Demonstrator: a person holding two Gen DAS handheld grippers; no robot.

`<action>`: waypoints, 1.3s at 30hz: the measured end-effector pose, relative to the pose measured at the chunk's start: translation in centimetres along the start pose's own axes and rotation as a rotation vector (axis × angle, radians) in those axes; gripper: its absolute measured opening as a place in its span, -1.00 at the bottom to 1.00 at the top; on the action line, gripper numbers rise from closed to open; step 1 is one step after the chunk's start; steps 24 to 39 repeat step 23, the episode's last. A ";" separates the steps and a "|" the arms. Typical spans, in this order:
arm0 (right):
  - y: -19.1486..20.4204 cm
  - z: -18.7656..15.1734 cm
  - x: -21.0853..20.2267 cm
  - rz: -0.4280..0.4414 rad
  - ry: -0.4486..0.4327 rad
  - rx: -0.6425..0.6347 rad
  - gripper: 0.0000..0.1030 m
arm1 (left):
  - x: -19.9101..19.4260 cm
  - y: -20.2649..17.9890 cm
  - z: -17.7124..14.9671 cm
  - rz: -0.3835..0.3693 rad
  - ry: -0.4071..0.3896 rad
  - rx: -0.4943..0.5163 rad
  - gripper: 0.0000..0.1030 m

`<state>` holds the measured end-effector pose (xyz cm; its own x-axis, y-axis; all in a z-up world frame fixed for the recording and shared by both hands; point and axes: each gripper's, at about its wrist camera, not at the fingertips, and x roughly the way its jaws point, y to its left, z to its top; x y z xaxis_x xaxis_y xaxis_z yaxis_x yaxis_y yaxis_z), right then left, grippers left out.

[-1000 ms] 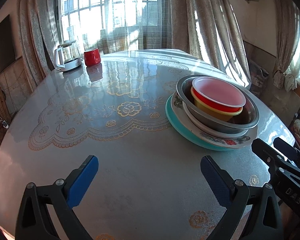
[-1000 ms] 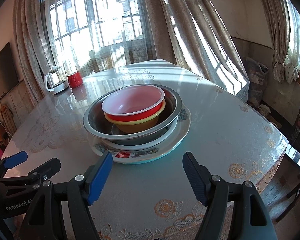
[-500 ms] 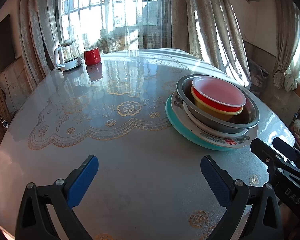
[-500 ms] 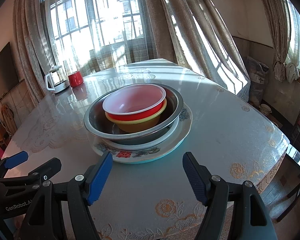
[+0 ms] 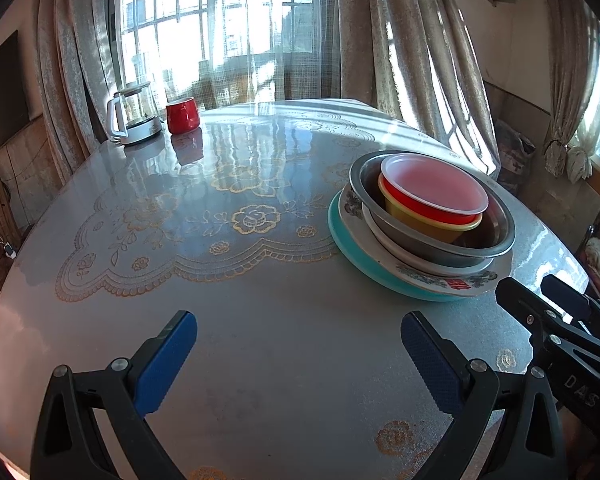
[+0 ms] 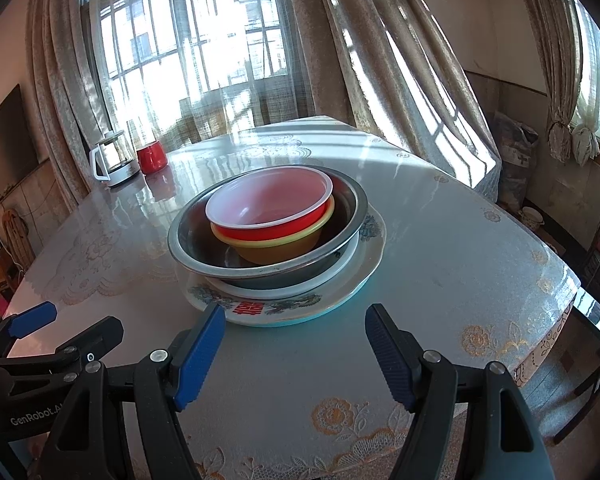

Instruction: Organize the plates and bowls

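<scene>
One stack stands on the round table: a teal plate at the bottom, a floral plate, a white plate, a steel bowl, a yellow bowl and a red bowl on top. The stack also shows at the right of the left wrist view, with the red bowl uppermost. My left gripper is open and empty over bare table, left of the stack. My right gripper is open and empty, just short of the stack's near rim.
A glass kettle and a red mug stand at the table's far left edge. Curtains and windows lie behind. The table edge drops off at the right, with a chair beyond it.
The right gripper has crept slightly closer to the stack. The left gripper has barely moved. Both stay open.
</scene>
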<state>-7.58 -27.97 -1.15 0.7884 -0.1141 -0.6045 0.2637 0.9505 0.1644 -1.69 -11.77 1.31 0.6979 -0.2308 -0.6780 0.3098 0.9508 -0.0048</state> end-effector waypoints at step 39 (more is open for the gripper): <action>-0.1 0.0 0.5 -0.002 0.008 0.003 0.43 | 0.3 -0.5 0.0 -0.037 0.017 -0.008 0.99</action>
